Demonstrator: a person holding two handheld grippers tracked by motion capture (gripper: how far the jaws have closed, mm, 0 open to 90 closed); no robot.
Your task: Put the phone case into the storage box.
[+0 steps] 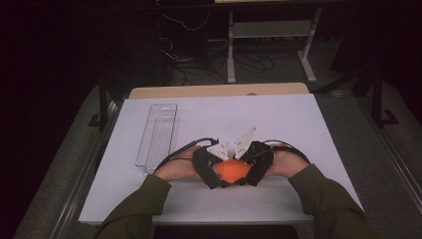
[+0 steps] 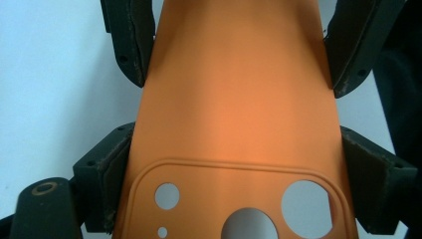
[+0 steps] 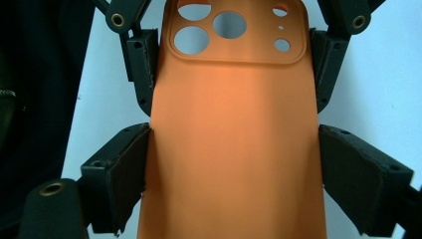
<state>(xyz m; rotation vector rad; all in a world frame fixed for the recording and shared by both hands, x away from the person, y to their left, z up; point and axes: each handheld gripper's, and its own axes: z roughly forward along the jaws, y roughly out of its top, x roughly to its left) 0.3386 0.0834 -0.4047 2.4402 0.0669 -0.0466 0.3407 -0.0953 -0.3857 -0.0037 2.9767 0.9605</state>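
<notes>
Here, a white table fills the middle of the high view, with a wooden edge at its far side. The room behind is dark, with cables and a grey stand at the top of the frame. A clear tray lies at the table's left. Low in the middle, two hands meet. The left gripper and the right gripper both pinch an orange phone case from its two ends. In each gripper view, the black jaws press on the case's long sides. The case has round camera holes at one end.
</notes>
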